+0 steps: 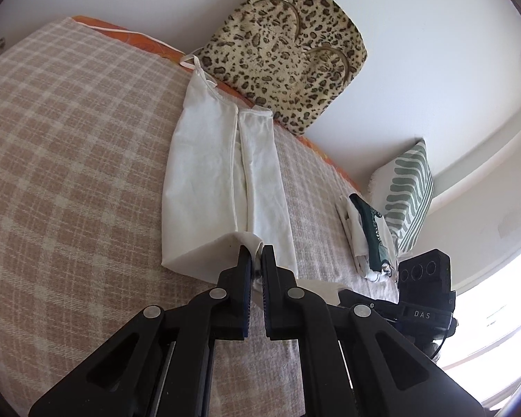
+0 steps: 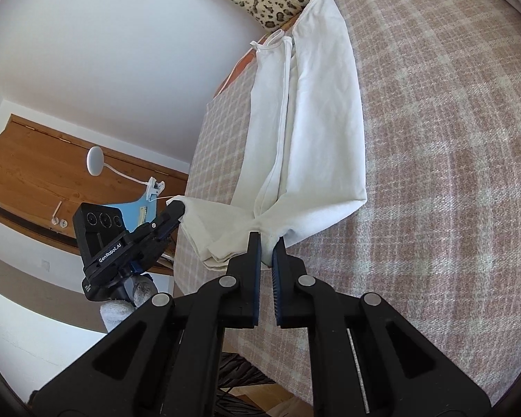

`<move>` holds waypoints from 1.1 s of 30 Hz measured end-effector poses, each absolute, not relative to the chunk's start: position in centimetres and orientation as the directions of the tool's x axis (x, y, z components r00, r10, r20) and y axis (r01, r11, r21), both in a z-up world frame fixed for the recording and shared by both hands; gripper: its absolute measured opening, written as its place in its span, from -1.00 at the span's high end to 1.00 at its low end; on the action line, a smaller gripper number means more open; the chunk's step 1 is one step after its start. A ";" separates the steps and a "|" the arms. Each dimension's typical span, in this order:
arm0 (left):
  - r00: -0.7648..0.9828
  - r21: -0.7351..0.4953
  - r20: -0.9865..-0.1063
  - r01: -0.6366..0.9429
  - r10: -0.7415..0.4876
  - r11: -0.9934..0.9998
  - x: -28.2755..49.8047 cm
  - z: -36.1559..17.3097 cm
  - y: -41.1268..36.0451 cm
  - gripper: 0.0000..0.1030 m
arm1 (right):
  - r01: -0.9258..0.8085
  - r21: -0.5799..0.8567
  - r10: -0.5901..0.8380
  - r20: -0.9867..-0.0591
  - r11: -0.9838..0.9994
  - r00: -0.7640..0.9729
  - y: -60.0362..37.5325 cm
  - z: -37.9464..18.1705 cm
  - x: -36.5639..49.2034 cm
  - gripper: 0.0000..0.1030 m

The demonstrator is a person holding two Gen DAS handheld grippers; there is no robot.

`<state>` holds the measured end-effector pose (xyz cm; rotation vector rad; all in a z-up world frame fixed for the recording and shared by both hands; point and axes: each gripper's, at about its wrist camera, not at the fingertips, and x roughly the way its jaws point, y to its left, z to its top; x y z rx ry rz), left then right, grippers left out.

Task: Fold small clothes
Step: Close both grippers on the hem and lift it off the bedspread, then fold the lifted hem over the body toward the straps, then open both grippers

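**Both grippers pinched the hem of a white top**

The white thin-strapped cotton top (image 1: 222, 173) lay lengthwise on the beige-and-cream checked blanket (image 1: 69, 173), its sides folded inward; the left gripper (image 1: 256, 255) was pressed together on the near hem corner; the right gripper (image 2: 266, 241) likewise pinched the hem, lifted off the blanket; a leopard-print furry cushion (image 1: 288, 52) stood beyond the straps.

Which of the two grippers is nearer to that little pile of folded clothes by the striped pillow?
Right. The right gripper holds the white garment on the side toward the folded pile; the left gripper grips the hem farther from it.
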<state>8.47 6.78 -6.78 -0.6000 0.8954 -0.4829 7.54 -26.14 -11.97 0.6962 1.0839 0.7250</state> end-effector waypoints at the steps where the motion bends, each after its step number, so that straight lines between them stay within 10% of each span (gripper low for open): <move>1: 0.544 -0.660 -0.571 0.140 -0.615 0.738 8.8 -6.6 6.7 0.92 | -0.175 0.793 0.800 -0.522 0.583 0.297 -26.2 -11.8 7.9 0.86; 33: 0.533 -0.578 -0.697 -0.020 -0.480 0.816 17.3 -11.2 6.4 0.92 | -0.049 0.728 0.697 -0.631 0.683 0.341 -24.4 -14.1 19.1 0.86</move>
